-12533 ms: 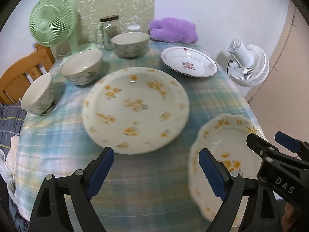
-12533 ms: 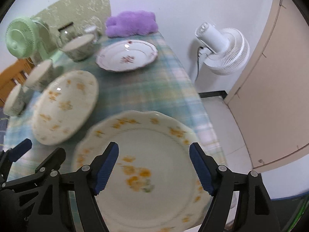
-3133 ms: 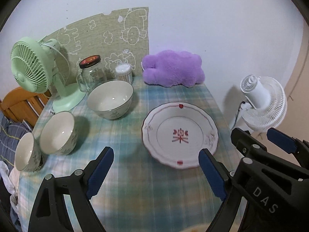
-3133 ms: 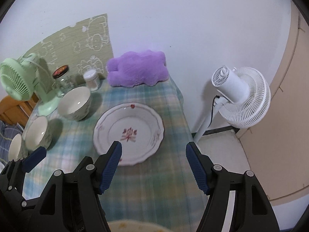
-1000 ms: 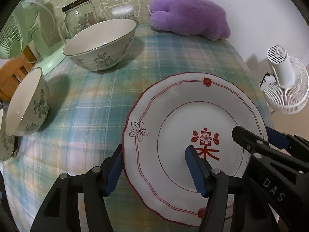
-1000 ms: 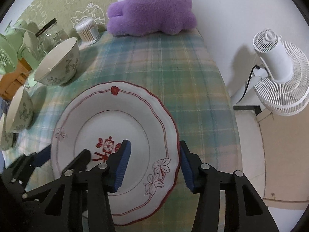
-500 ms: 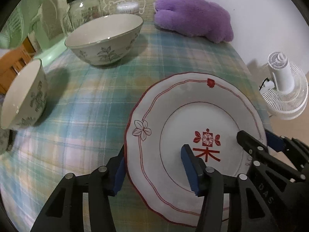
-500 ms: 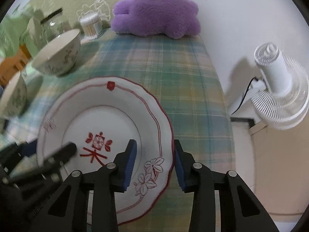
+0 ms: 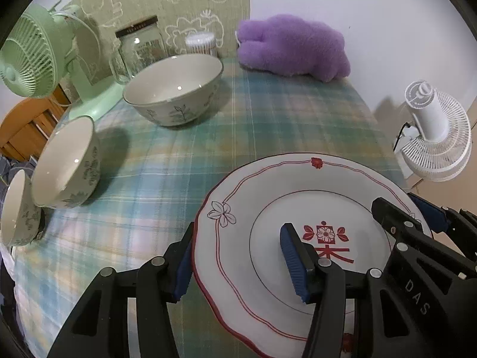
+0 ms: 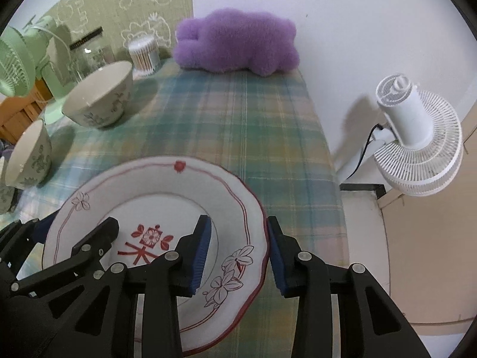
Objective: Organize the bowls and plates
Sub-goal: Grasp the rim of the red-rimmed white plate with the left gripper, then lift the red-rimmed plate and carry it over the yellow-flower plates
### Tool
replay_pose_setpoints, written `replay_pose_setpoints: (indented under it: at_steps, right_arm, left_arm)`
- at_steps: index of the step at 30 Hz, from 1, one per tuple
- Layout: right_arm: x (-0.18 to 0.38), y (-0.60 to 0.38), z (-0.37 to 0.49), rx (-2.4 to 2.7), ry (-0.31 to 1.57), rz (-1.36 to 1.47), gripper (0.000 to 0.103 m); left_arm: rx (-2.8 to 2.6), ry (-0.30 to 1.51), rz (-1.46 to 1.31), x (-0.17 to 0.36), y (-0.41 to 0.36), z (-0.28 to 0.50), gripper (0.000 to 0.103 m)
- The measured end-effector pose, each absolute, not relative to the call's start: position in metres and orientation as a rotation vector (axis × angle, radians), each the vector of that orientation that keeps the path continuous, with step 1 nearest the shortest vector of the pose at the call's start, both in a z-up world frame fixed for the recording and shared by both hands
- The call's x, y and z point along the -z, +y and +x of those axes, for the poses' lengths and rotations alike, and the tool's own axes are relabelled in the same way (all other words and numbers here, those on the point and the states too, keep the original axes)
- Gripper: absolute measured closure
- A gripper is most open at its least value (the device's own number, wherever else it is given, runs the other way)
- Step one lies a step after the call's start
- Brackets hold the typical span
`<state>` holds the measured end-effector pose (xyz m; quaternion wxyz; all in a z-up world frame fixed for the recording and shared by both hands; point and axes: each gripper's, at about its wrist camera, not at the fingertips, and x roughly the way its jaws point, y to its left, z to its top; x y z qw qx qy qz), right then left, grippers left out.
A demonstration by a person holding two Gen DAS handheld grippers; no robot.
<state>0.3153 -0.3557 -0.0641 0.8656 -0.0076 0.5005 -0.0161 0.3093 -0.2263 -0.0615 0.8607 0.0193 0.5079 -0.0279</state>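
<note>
A white plate with a red rim line and red flower mark (image 9: 262, 208) (image 10: 167, 197) is lifted and tilted above the plaid tablecloth. My left gripper (image 9: 238, 262) is shut on the plate's left rim. My right gripper (image 10: 238, 253) is shut on its right rim. Three floral bowls stand to the left: a large one (image 9: 176, 89) (image 10: 98, 98), a middle one (image 9: 65, 164) (image 10: 26, 155) and a small one (image 9: 15, 208) at the edge.
A green fan (image 9: 35, 53), a glass jar (image 9: 140, 47), a cotton swab box (image 10: 144, 53) and a purple plush (image 9: 292, 47) (image 10: 235, 41) line the back of the table. A white fan (image 10: 417, 137) stands off the table's right edge (image 10: 325, 149).
Both grippers moved in onto the red-marked plate, closed on its opposite rims and raised it off the cloth. The bowls have not moved.
</note>
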Motion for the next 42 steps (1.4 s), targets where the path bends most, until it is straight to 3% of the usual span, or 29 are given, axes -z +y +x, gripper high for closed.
replay_pose_setpoints:
  at_steps: [22, 42]
  right_arm:
    - [-0.002, -0.334, 0.217, 0.118, 0.966, -0.037, 0.062]
    - [0.008, -0.345, 0.104, 0.278, 0.994, 0.015, 0.062]
  left_arm:
    - [0.131, 0.974, 0.034, 0.010, -0.211, 0.220, 0.048]
    - [0.295, 1.012, 0.087, 0.029, -0.231, 0.133, 0.048]
